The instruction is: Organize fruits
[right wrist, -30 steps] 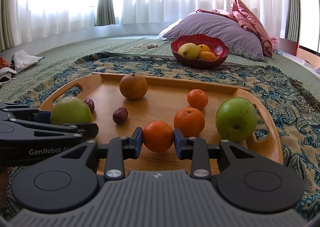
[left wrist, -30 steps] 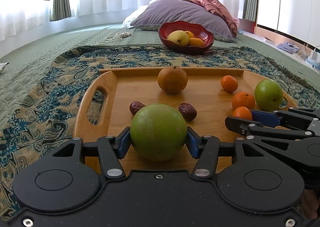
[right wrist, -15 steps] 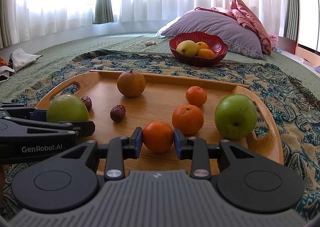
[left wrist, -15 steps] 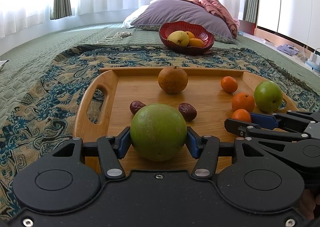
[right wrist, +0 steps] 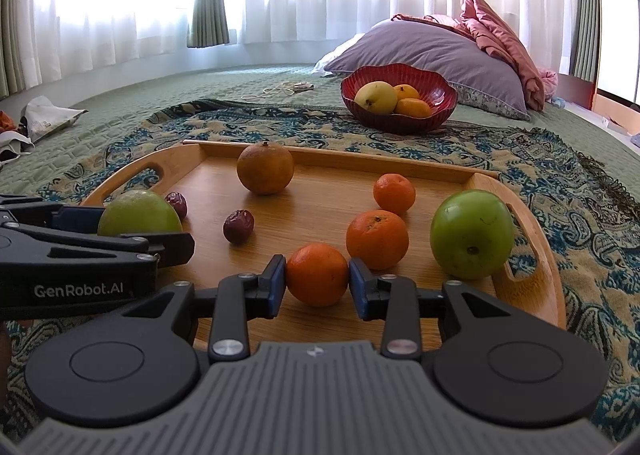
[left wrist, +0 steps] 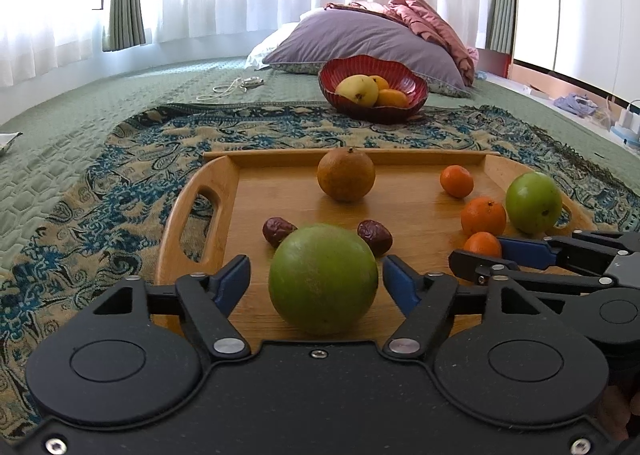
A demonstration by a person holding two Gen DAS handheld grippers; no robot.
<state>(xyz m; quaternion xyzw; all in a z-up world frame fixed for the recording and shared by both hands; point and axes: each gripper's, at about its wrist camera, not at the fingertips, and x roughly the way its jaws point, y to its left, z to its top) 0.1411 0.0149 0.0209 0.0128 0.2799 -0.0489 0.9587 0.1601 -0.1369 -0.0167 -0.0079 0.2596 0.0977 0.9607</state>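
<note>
The left gripper (left wrist: 316, 279) is spread around the big green fruit (left wrist: 323, 278), with a gap on each side between its blue pads (left wrist: 234, 279) and the skin; the fruit sits on the tray (left wrist: 400, 191) near the front edge. The right gripper (right wrist: 317, 282) pinches a small orange (right wrist: 317, 274), both pads touching it, low over the tray's front.

Just behind the green fruit lie two dates (left wrist: 278, 231), one to each side. Behind the pinched orange sits a second orange (right wrist: 377, 239), with a green apple (right wrist: 472, 234) to its right by the tray's handle, and a third orange (right wrist: 394, 193) further back. A brown round fruit (right wrist: 265, 169) stands near the tray's far rim.

Beyond the tray, on the patterned throw (right wrist: 580, 191), a red bowl (right wrist: 440, 103) holds yellow and orange fruit. A grey pillow (right wrist: 432, 51) lies behind it.
</note>
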